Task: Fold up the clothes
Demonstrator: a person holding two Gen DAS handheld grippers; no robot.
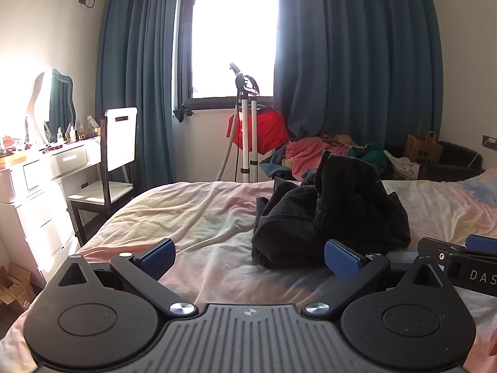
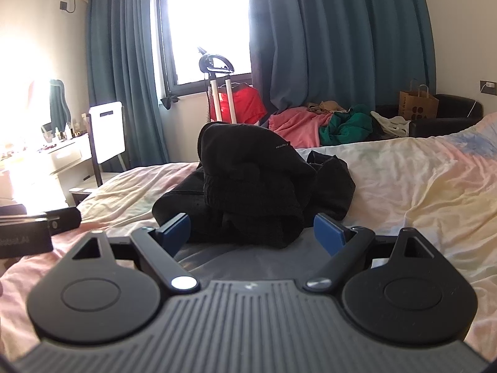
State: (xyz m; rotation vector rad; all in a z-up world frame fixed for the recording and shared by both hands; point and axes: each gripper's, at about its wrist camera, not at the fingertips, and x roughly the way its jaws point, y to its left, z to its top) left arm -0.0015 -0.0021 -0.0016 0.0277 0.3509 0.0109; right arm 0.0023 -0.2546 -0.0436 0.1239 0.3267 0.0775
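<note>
A black garment (image 2: 257,186) is sitting in a crumpled heap on the bed (image 2: 419,180), just ahead of both grippers. It is looking like thick, soft, limp knit or fleece, likely bunching and sagging when lifted; a ribbed cuff or hem (image 1: 324,214) is showing on the near side, probably the firmest edge to pinch. The left gripper (image 1: 248,258) is hanging spread wide and holding nothing, and the right gripper (image 2: 251,233) is likewise gaping empty before the heap. A brown paper bag (image 2: 417,104) is standing on a dark armchair (image 2: 447,115); its contents are hidden.
</note>
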